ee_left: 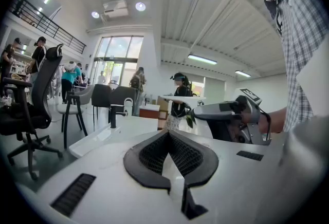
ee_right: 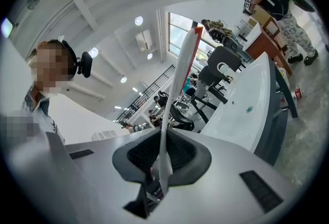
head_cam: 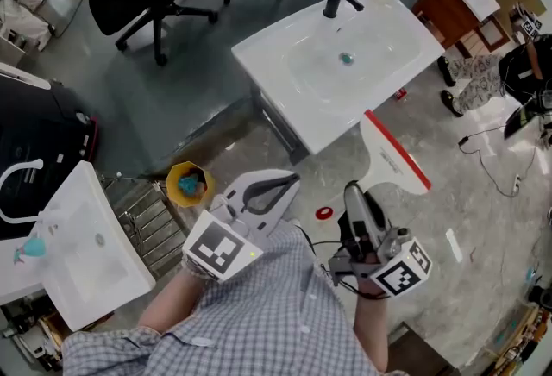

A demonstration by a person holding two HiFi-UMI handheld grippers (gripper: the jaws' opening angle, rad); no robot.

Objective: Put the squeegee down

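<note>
The right tool (ee_right: 163,138) is clenched on the squeegee (ee_right: 182,63), whose blade juts ahead of it in the air. The left tool (ee_left: 168,135) is closed on nothing. The squeegee is not yet put down. Next, probably, lower it onto the sink (ee_right: 241,120) ahead, then unclench.

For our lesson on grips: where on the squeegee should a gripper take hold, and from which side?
Take the squeegee by its narrow handle, from the end opposite the blade, as the right gripper does. The thin handle fits between the jaws; the wide, flat, red-edged blade would not.
</note>
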